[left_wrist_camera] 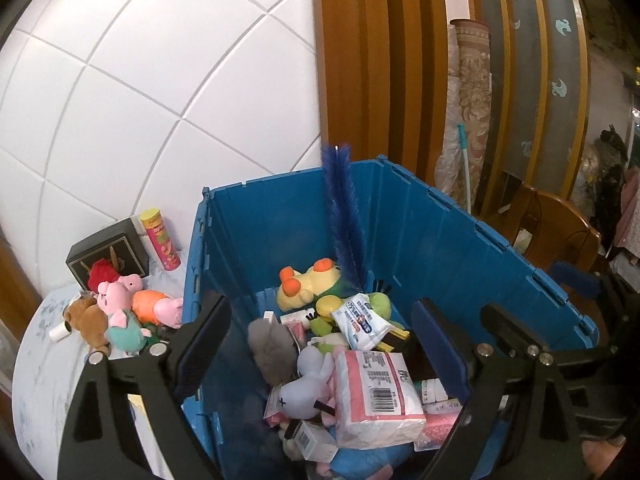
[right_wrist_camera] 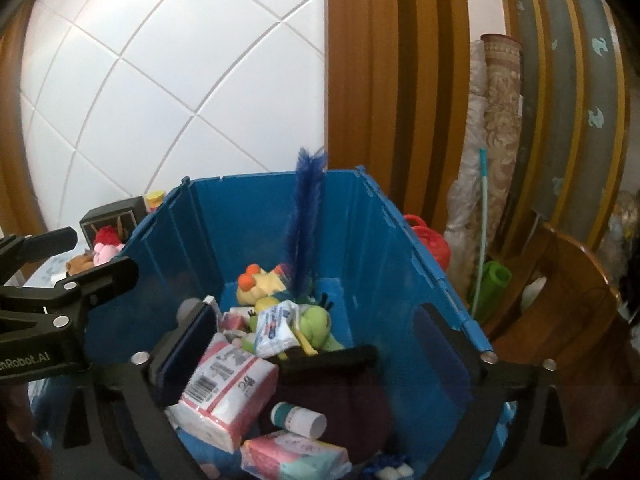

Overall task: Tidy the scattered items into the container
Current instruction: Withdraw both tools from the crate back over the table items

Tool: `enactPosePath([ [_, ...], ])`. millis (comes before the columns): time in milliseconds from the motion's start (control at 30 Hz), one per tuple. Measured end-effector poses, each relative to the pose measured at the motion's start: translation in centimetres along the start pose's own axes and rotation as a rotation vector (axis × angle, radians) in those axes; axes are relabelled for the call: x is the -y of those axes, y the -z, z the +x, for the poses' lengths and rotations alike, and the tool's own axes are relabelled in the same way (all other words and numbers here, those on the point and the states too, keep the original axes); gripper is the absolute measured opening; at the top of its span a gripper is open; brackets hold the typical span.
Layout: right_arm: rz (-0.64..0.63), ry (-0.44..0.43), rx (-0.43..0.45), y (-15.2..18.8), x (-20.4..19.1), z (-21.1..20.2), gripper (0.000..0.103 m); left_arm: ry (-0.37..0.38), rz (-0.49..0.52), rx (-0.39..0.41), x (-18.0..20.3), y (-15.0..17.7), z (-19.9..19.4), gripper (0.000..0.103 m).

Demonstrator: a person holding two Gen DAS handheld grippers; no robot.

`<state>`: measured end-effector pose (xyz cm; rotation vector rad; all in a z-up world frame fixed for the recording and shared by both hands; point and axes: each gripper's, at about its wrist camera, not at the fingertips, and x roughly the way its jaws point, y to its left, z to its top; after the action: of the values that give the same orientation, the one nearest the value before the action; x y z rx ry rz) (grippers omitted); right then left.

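Wide-open and empty, the left gripper (left_wrist_camera: 320,364) hangs over the blue crate (left_wrist_camera: 460,232), which already holds tissue packs (left_wrist_camera: 380,396) and soft toys. Plush pigs (left_wrist_camera: 120,308), a black box (left_wrist_camera: 108,256) and a snack can (left_wrist_camera: 160,240) wait outside on the table (left_wrist_camera: 40,380).

Right view: the right gripper (right_wrist_camera: 324,364) is equally spread, holding nothing, above the crate's pile; a blue duster (right_wrist_camera: 306,216) stands up inside.

Rolled carpet (left_wrist_camera: 472,92) by wooden chair (left_wrist_camera: 560,220) — white tiled wall (left_wrist_camera: 160,60) behind

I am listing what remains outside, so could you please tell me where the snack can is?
In the left wrist view the snack can stands upright on the table, left of the blue crate, beside the black box.
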<state>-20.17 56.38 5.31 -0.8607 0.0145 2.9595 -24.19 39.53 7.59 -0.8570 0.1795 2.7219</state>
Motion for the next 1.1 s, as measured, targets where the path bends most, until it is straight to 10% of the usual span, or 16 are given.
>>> enactPosePath([
  [700,-0.004,-0.011,0.001,-0.1,-3.1,0.5,0.103,-0.027,-0.054,0.004,-4.9,1.9,-1.2,0.093],
  [1100,-0.057,-0.022,0.019,-0.7,-14.3,-0.7,0.103,-0.079,-0.159,0.026,-18.0,5.5,-5.0,0.093],
])
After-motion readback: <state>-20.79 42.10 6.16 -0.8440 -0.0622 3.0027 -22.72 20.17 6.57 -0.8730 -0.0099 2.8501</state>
